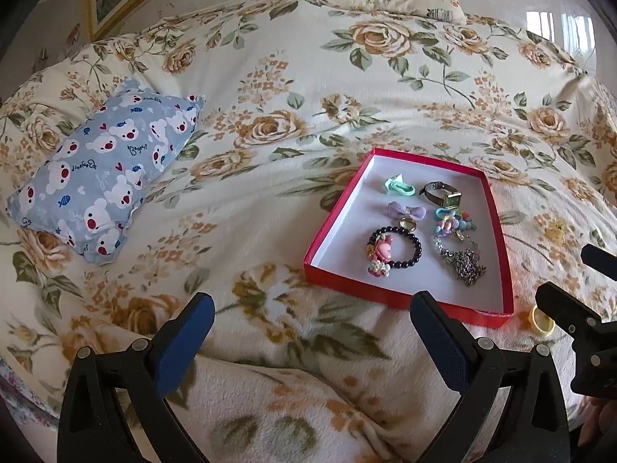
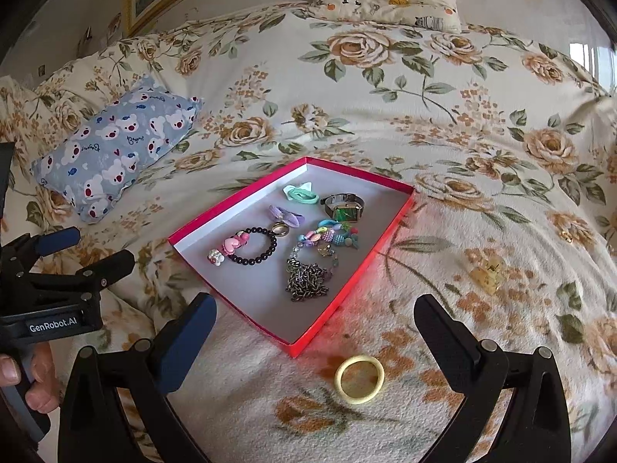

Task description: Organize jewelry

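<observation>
**Yellow hair tie next in line for the red tray**

On the flowered bedspread (image 2: 385,77) the red tray (image 2: 231,208) sits shallow and open, most of the pieces already gathered in it: a black bead bracelet (image 2: 254,247), a square-faced watch (image 2: 345,204), a mint hair tie (image 2: 300,193), a lilac bow (image 2: 287,216), a heap of dark chain (image 2: 308,281) and a cluster of pastel beads (image 2: 327,235). Outside it, just beside the near corner, lies a yellow hair tie (image 2: 359,378), squarely between the wide-spread fingers of the right gripper (image 2: 314,332), which grips nothing; I'd judge that is the piece being lined up. An amber hair clip (image 2: 486,273) lies further to the right, apart from the tray. The left gripper (image 1: 310,328) hangs over bare blanket short of the tray, jaws wide and empty, seemingly waiting out of the way.
</observation>
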Motion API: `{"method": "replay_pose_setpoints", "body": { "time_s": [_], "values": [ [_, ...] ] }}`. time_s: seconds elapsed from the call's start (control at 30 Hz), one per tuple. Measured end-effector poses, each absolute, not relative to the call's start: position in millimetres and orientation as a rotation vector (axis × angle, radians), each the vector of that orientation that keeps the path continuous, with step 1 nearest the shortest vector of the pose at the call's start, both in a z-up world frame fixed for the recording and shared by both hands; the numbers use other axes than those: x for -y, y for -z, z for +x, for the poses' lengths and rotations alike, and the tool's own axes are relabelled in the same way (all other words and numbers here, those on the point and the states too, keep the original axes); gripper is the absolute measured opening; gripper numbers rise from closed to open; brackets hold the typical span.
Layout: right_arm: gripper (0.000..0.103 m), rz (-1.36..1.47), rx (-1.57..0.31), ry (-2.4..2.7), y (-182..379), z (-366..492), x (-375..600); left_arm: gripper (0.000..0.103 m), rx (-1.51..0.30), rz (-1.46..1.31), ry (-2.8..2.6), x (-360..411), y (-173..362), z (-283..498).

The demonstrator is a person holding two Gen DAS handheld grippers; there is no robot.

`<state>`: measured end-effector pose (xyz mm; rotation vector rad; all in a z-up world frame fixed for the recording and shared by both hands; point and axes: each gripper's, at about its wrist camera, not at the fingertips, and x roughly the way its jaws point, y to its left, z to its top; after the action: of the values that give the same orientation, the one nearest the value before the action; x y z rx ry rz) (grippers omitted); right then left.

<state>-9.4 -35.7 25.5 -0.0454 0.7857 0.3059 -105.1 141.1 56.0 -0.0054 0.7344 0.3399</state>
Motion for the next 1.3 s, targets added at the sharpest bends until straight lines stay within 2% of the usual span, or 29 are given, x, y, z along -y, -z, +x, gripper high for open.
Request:
{"method": "replay_pose_setpoints", "body": {
  "time_s": [1.3],
  "values": [
    [0.103,-0.06,-0.817,-0.282,-19.2,-2.7,38.3,0.102,-0.752,-0.01,-0.327,-137.9,-48.6,-101.5]
  ]
}}
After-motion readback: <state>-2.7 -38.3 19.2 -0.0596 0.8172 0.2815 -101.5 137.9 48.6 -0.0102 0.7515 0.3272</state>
